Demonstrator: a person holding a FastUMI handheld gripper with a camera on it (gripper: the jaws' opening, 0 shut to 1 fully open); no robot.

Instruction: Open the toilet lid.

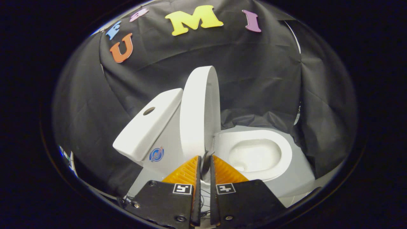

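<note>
Two fingers (194, 173) of the gripper (204, 159) stood nearest, drawn almost together with only a thin slit between them. Their tips sat at the lower edge of the toilet lid (198, 111), and something dark and rounded showed in the slit there; whether both fingers pressed on the lid's edge could not be told. Each finger mount carried a small square black-and-white marker (182, 189).

Just ahead of the fingertips, the white lid was raised, standing nearly upright on edge, its inner face turned toward the bowl. To one side of it lay the toilet seat (279, 165), a white oval ring lying flat, with the pale bowl (254, 155) open inside it. On the other side of the lid sat the white cistern (149, 127), tilted in this view, with a round hole (148, 110) in its top and a small round blue sticker (156, 154) on its front.

Beyond all of it hung the black cloth wall (254, 76) of the booth, creased and draped down behind the toilet.
</note>
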